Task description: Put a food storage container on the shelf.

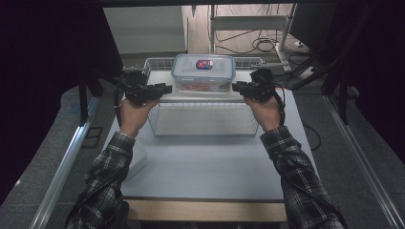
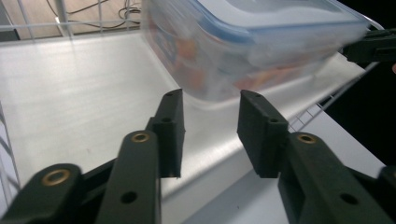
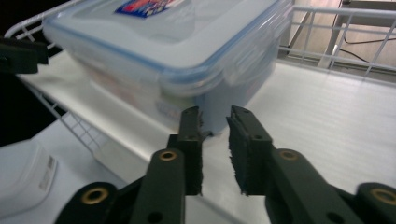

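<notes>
both grippers parted, empty (container (image 1: 203,72) between).

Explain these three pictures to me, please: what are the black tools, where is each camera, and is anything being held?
A person at a table holds a two-jaw gripper in each hand. The high view looks down from above the person's side: the left gripper is at its left, the right gripper at its right. The other two pictures come from cameras riding on the grippers, each looking along its own black jaws. Between the grippers, a clear plastic food box with a blue-rimmed lid sits on the flat top of a white wire rack. Something orange shows through its wall. In both gripper views the jaws stand apart with nothing between them, just short of the box's corners, so nothing is held. A white object lies on the table beside the rack.
</notes>
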The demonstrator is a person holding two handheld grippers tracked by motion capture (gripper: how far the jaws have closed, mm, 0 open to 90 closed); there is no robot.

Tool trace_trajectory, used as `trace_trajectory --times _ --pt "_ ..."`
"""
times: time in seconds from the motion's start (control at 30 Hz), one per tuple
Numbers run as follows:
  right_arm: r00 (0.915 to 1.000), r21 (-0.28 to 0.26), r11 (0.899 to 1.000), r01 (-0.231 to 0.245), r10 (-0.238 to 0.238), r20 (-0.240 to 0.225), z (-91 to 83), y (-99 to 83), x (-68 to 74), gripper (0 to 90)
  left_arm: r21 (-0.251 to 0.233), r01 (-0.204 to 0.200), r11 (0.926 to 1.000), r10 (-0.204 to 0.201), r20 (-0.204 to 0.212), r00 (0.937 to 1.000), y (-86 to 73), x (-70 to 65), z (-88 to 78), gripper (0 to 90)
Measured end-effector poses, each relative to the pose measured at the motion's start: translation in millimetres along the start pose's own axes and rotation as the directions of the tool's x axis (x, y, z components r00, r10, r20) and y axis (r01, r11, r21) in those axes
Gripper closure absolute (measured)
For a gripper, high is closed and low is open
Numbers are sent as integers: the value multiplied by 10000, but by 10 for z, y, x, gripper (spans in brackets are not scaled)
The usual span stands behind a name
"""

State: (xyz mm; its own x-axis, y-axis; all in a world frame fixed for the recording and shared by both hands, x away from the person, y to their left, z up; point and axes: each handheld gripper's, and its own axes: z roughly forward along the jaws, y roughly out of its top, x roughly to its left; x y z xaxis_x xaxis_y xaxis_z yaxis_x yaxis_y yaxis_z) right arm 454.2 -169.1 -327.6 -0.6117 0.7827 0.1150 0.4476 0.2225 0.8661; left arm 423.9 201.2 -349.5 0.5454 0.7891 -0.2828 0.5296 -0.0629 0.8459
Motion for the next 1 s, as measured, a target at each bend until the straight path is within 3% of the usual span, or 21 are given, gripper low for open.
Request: trace_trajectory --times 0.27,0.63,0.77,0.9,1.0 --pt "9976 -126 9982 581 -586 -363 -157 -164 102 534 -39 -860 9963 860 49 9963 -248 -188 -150 423" --pt "9863 -108 9893 1454 -1458 -771 -340 -420 273 326 168 -2125 9770 2124 50 9772 -625 -479 -297 202" --pt "9826 -141 9872 1589 -1595 -956 -387 -539 328 250 144 -2351 9719 2349 147 9719 -772 -567 -339 140" --pt "9779 -250 9869 1597 -1616 -1329 -451 -721 372 162 306 -2334 9719 2330 135 9724 -907 -636 -369 84" --pt "9772 -192 9869 1605 -1616 -1377 -470 -810 383 132 342 -2191 9751 2177 395 9752 -1031 -652 -373 61"
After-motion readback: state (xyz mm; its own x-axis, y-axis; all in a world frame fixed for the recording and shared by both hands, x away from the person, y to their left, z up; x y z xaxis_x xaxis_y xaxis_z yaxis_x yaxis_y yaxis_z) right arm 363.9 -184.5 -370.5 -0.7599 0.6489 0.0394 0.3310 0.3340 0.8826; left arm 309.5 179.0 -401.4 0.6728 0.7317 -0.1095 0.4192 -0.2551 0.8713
